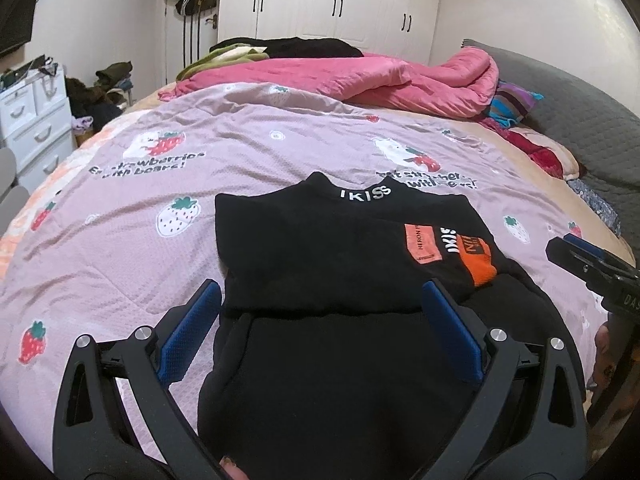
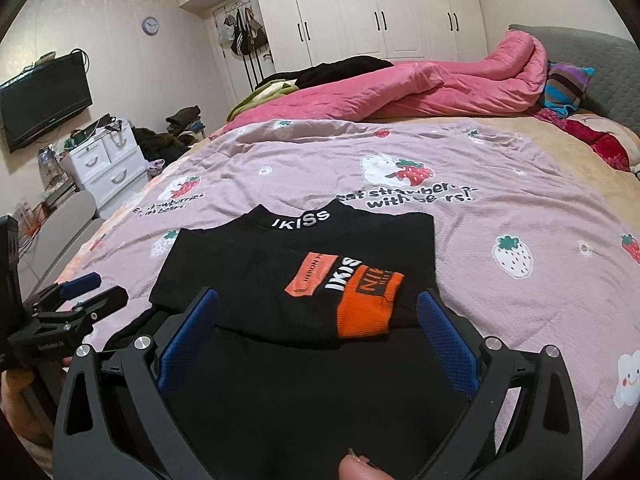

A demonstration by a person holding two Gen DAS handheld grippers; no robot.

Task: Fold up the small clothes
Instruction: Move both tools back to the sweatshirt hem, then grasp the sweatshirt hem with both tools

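Note:
A small black top (image 1: 320, 248) with a white "IKISS" collar and orange patches lies flat on the pink strawberry bedspread (image 1: 120, 240). Its sleeves are folded in over the body, and the orange cuff (image 2: 366, 300) rests on the chest. My left gripper (image 1: 320, 300) is open and empty, just above the garment's lower left part. My right gripper (image 2: 318, 308) is open and empty over the lower right part. Each gripper shows at the edge of the other's view: the right gripper's fingers (image 1: 592, 264) and the left gripper's fingers (image 2: 80, 292). The top (image 2: 280, 280) is in neither gripper.
A rumpled pink quilt (image 1: 400, 80) and dark clothes (image 1: 304, 46) lie at the far side of the bed. A striped pillow (image 2: 564, 84) and grey headboard (image 2: 608, 72) stand at the right. White drawers (image 2: 108, 164) and a wall TV (image 2: 44, 100) stand left of the bed.

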